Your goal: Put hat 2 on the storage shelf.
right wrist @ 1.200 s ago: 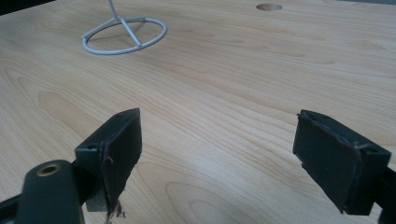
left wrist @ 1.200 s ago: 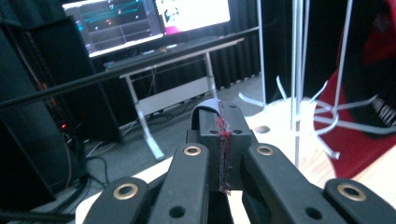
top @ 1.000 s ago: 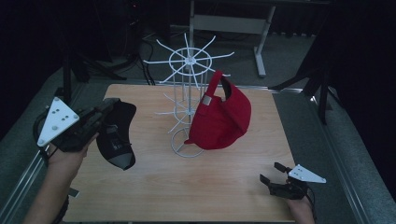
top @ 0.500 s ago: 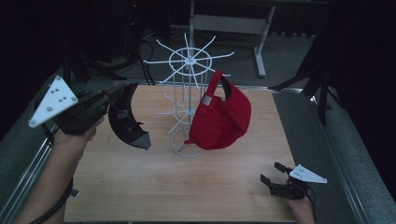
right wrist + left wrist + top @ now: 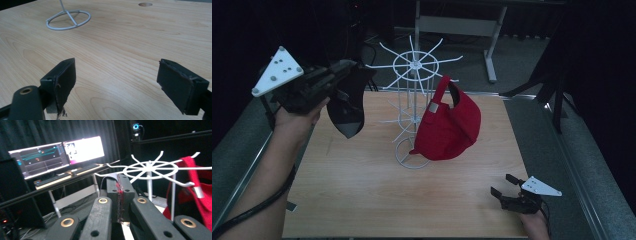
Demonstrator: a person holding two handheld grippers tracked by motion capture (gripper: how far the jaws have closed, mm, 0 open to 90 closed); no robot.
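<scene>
Whereas half a second earlier the black cap (image 5: 346,102) hung lower beside the rack's middle tier, we now see the left gripper (image 5: 343,71) raised, its jaws pressed together on the cap's edge, so that the cap hangs in the air just left of the white wire rack's (image 5: 414,90) top ring. We note that the red cap (image 5: 448,125) remains hooked on the rack, and the right gripper (image 5: 508,187) rests unmoved at the wooden table's (image 5: 362,190) near right corner, jaws wide apart and holding nothing. We can read no brand or lettering on either cap; the monitors (image 5: 56,155) in the left gripper view are too blurred to read.
</scene>
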